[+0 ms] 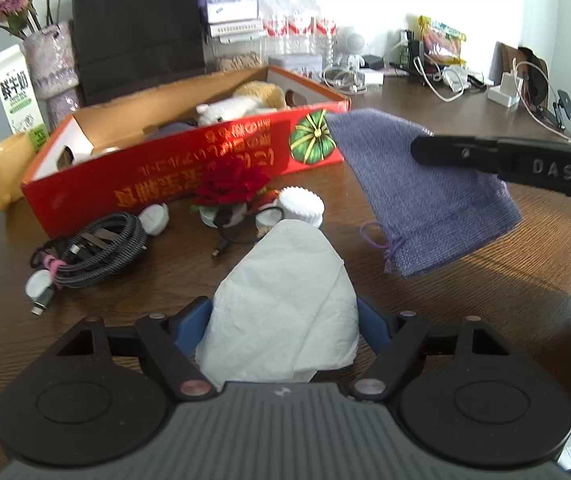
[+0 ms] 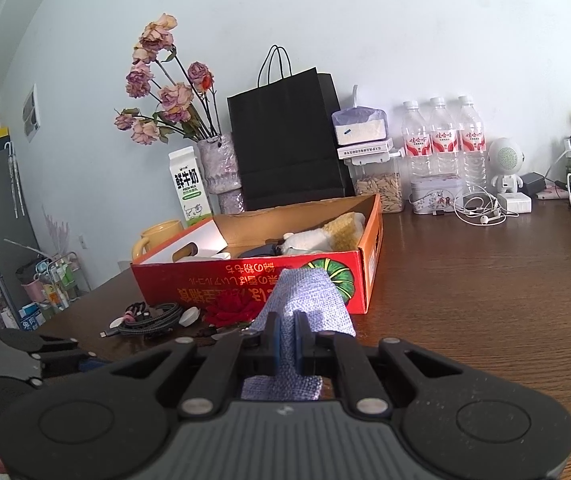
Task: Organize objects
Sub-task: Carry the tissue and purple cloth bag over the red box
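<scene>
A crumpled white tissue [image 1: 281, 300] sits between the blue pads of my left gripper [image 1: 281, 314]; both pads touch its sides, low over the brown table [image 1: 465, 300]. My right gripper [image 2: 285, 332] is shut on a purple woven drawstring pouch [image 2: 305, 292]. In the left wrist view the pouch [image 1: 425, 200] hangs from the right gripper [image 1: 417, 150] above the table, beside the corner of a red cardboard box [image 1: 165, 172]. The open box [image 2: 369, 276] holds a white plush toy [image 1: 229, 110] and a tan one [image 1: 259, 92].
In front of the box lie a coiled braided cable [image 1: 101, 248], a red artificial flower [image 1: 231, 184] and a white ridged cap [image 1: 301, 204]. A yellow mug [image 1: 1, 176], milk carton [image 1: 15, 92], vase, black bag [image 2: 285, 140] and water bottles [image 2: 443, 140] line the back. Chargers and cords lie at the right.
</scene>
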`<act>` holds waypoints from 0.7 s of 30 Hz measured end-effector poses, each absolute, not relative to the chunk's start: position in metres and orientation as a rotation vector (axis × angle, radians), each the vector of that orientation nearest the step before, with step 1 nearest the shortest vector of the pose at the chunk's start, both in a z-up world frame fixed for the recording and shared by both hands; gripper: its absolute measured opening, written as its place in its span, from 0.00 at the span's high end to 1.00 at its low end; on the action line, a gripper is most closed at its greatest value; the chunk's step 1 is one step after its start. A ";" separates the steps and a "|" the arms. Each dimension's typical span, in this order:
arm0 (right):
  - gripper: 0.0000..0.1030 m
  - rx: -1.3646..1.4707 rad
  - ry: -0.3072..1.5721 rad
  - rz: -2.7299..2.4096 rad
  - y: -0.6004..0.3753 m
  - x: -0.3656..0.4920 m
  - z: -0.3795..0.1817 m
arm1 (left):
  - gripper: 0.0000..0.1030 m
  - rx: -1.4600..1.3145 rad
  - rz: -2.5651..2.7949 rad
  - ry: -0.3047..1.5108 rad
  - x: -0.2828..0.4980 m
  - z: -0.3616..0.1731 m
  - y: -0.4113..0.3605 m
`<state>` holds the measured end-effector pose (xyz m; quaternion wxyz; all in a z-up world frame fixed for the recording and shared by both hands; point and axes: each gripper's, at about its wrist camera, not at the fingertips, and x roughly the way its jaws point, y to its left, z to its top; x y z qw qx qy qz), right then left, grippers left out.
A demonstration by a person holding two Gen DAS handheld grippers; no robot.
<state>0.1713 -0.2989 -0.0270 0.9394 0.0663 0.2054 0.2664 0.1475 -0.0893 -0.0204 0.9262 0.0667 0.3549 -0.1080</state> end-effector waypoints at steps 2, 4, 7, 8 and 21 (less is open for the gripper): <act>0.94 0.134 0.418 0.545 -0.298 0.171 -0.026 | 0.23 0.133 -0.216 0.709 0.143 -0.015 -0.086; 0.94 0.133 0.415 0.545 -0.297 0.170 -0.024 | 0.23 0.123 -0.205 0.681 0.137 -0.008 -0.082; 0.94 0.127 0.406 0.549 -0.294 0.169 -0.019 | 0.23 0.097 -0.196 0.639 0.133 0.003 -0.076; 0.94 0.124 0.402 0.551 -0.292 0.168 -0.017 | 0.23 0.092 -0.189 0.625 0.132 0.006 -0.074; 0.94 0.093 0.329 0.583 -0.259 0.186 0.019 | 0.23 0.034 -0.115 0.496 0.155 0.049 -0.053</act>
